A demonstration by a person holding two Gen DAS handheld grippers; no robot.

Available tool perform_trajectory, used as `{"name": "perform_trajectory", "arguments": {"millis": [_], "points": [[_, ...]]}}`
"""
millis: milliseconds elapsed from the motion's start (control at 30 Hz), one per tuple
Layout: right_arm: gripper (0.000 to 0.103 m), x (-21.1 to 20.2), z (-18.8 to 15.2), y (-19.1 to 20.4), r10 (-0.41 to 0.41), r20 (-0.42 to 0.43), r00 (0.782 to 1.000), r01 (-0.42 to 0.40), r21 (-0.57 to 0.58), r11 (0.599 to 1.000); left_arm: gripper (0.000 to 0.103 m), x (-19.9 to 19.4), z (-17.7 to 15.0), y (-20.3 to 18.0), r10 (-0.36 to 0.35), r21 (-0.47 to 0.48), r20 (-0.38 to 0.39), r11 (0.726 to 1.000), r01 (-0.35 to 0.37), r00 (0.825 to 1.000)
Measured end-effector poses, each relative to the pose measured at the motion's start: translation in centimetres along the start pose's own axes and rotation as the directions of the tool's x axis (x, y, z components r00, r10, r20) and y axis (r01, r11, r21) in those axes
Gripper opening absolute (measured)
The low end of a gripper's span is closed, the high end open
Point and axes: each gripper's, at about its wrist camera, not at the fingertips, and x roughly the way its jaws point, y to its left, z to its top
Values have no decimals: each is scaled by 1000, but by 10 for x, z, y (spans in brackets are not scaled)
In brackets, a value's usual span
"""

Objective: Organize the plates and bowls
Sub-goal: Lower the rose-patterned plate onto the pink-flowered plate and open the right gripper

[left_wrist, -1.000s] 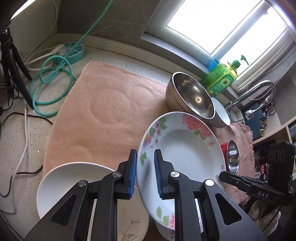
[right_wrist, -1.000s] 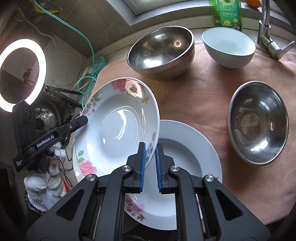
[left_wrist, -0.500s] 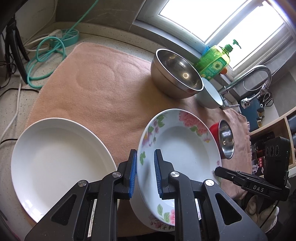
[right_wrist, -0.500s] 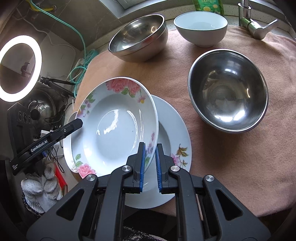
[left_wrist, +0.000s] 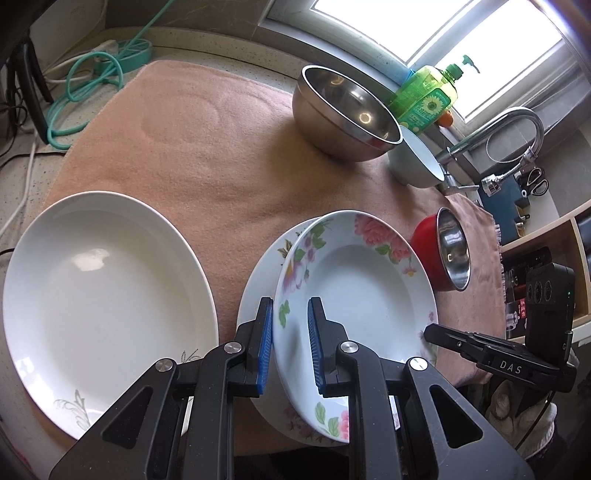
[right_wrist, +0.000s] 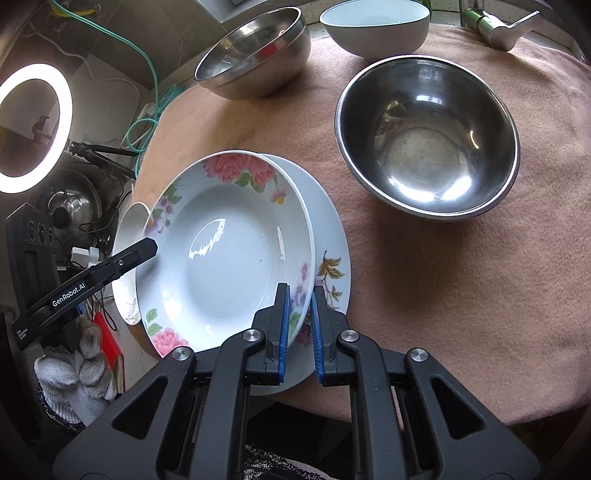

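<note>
A flowered deep plate (left_wrist: 354,284) (right_wrist: 229,254) is held by both grippers, tilted just over a white plate with a leaf print (right_wrist: 328,236) (left_wrist: 258,280) on the pink towel. My left gripper (left_wrist: 290,343) is shut on the flowered plate's left rim. My right gripper (right_wrist: 298,325) is shut on its right rim. A plain white plate (left_wrist: 99,291) lies to the left on the towel's edge; a sliver of it shows in the right wrist view (right_wrist: 123,266).
A large steel bowl (left_wrist: 343,110) (right_wrist: 255,59) and a white bowl (left_wrist: 417,162) (right_wrist: 373,26) stand at the back. A red-sided steel bowl (left_wrist: 443,254) (right_wrist: 428,136) sits right. Soap bottle (left_wrist: 424,96), tap (left_wrist: 509,129), teal hose (left_wrist: 85,81), ring light (right_wrist: 29,125).
Both grippers carried the flowered plate down and over the leaf-print plate; it now sits lower and more squarely above it. The plain white plate lies further left in view.
</note>
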Motion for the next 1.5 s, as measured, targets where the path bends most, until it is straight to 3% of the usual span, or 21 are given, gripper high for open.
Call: {"name": "perform_trajectory", "arguments": {"millis": [667,833,1100,1200,1333,1500], "points": [[11,8,-2,1,-20,-14,1000,20,-1,1000,17,16,-5,-3,26,28,-52,999,-24,998],[20,8,-1,4,-21,-21,1000,20,-11,1000,17,16,-5,-3,30,32,-54,999,-28,998],[20,8,0,8,-48,-9,999,48,-32,998,17,11,-4,-3,40,39,-35,998,-38,999],[25,7,-2,10,-52,-1,999,52,-28,998,17,9,-4,-3,32,37,-32,999,-31,999],[45,0,-2,14,-69,31,997,70,-37,997,17,4,-4,-2,29,35,-22,999,-29,999],[51,-10,0,22,-81,70,994,85,-57,995,17,-7,-5,-2,12,26,1,1000,-12,1000]]}}
